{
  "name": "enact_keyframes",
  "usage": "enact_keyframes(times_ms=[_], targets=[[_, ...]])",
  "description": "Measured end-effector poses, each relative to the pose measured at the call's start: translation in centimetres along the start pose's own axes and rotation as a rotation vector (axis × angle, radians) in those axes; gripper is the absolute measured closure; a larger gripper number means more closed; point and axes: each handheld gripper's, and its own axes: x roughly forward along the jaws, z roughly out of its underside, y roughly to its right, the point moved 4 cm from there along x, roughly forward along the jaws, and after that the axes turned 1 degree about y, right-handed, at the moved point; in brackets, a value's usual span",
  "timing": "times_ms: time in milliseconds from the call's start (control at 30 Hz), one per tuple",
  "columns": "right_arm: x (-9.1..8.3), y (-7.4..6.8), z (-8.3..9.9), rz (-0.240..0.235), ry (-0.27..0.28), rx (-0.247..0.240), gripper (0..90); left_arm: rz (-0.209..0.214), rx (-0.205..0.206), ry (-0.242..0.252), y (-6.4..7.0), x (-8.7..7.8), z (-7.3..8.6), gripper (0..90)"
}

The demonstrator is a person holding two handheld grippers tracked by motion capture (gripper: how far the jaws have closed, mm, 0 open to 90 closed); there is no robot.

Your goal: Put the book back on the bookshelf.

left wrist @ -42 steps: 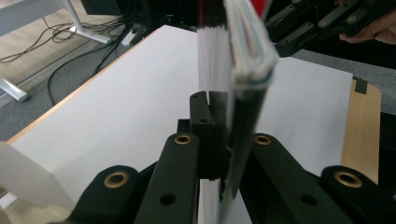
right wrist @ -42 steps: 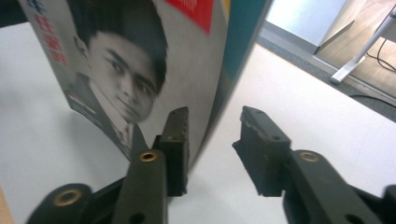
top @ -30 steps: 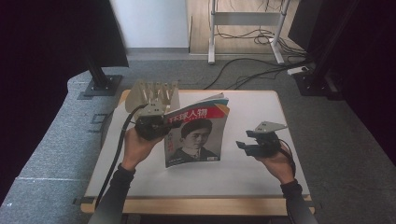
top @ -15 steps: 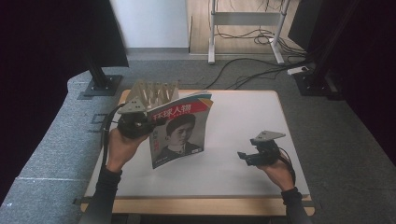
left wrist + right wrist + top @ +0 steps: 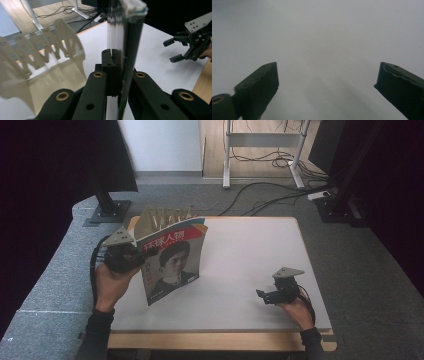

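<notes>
A magazine point(image 5: 173, 259) with a portrait cover and red Chinese title stands nearly upright above the white table point(image 5: 250, 250), left of centre. My left gripper point(image 5: 134, 258) is shut on its spine edge; in the left gripper view the magazine point(image 5: 125, 37) runs edge-on between the jaws of my left gripper point(image 5: 116, 75). Near the table's front right, my right gripper point(image 5: 261, 296) hovers low, open and holding nothing. In the right gripper view, its fingers point(image 5: 259, 85) stand wide apart over bare white tabletop point(image 5: 324, 50). The left gripper view also shows my right gripper point(image 5: 175, 50) farther off.
A beige slotted file rack point(image 5: 162, 218) stands at the table's back left, just behind the magazine, and appears as a rack point(image 5: 42, 52) in the left gripper view. Black stands and cables lie on the grey floor beyond the table. A wooden front edge point(image 5: 215, 340) borders the table.
The left gripper has lifted the magazine from lying flat to nearly upright and carried it left toward the rack. The right gripper has let go, drawn back toward the front right, and lowered.
</notes>
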Motion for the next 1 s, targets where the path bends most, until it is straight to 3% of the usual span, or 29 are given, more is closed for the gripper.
enact_keyframes(times_ms=[400,600,833,1000], targets=[[1.6,-0.1,2.1,0.013,-0.047,0.01,0.0,-0.104,-0.046,0.01,-2.8,-2.6,0.6,87.3],[1.9,-0.1,2.3,0.024,-0.056,0.006,0.0,-0.181,-0.082,0.019,-4.8,-4.3,0.9,87.3],[1.9,-0.2,2.3,0.026,-0.057,0.002,0.0,-0.244,-0.117,0.033,-6.5,-5.3,0.9,87.3],[1.9,-0.2,2.3,0.027,-0.056,0.002,0.0,-0.29,-0.142,0.045,-8.2,-4.6,0.6,87.3]])
